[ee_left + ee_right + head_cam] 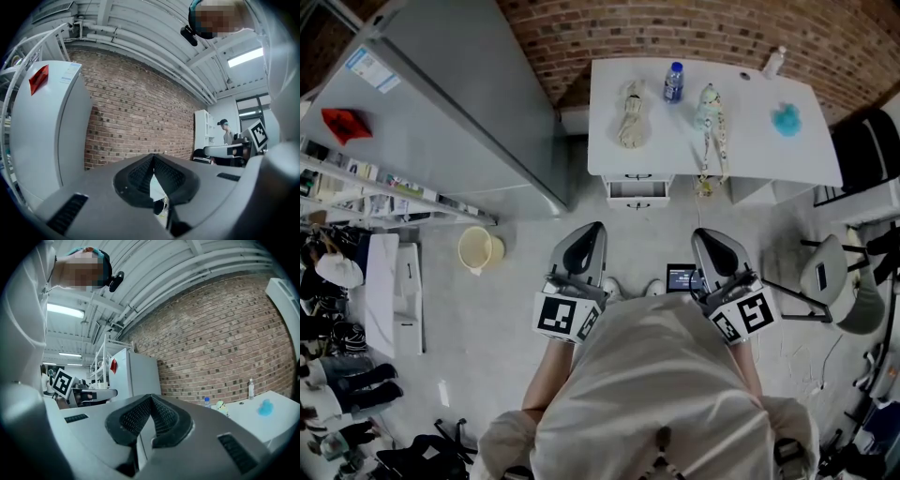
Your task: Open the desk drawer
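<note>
Jaws of left gripper (594, 228) and right gripper (703, 234) were pressed together, holding nothing.
Desk drawer (637, 191) sat under the front edge of the white desk (750, 141), well apart from both; how far out, unclear. Risk: closed jaws could only bump its front, not grip it.

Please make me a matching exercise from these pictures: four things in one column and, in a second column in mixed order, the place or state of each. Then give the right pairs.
1 bucket
2 blue puff
3 red patch
4 left gripper

A on the desk
B shut, nothing between its jaws
C on the floor
D on the grey cabinet

Pairs: 1-C, 2-A, 3-D, 4-B.
</note>
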Motion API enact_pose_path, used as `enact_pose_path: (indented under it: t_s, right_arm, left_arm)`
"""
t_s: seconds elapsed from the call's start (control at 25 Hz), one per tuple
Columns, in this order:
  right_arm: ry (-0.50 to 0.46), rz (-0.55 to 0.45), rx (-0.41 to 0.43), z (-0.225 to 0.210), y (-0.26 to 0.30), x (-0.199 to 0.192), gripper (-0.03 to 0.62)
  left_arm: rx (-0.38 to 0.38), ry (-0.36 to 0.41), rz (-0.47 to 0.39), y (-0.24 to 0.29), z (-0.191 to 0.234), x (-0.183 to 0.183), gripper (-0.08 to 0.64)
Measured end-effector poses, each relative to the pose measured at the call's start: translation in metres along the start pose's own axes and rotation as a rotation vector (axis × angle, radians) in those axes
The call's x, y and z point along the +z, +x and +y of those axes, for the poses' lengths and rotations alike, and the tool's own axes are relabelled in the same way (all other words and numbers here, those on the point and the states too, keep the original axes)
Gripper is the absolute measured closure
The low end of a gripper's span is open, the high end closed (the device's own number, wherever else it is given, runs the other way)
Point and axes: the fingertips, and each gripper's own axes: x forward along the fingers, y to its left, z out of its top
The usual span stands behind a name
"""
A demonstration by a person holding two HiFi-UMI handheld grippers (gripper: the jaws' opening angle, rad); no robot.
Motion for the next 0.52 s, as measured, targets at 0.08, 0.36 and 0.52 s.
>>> enact_pose_path:
  t_s: [0.08, 0.36, 0.52]
  right_arm:
    - [-0.004, -0.005, -0.004, -0.0011, 0.0008, 0.0019, 0.566]
    - [-0.002, -0.003, -0.001, -0.0009, 0.0034, 0.0002, 0.566]
    - [0.004, -0.001, -0.002, -0.0004, 0.0039, -0.003, 0.566]
  left_arm:
    - [-0.001, 0.002, 0.0, -0.0013, -0.0002, -0.0002, 0.553]
    - [0.001, -0.004, 0.002, -0.0049, 0.0013, -0.0038, 0.552]
    - [0.002, -0.009, -0.003, -0.0043, 0.0028, -0.0046, 0.552]
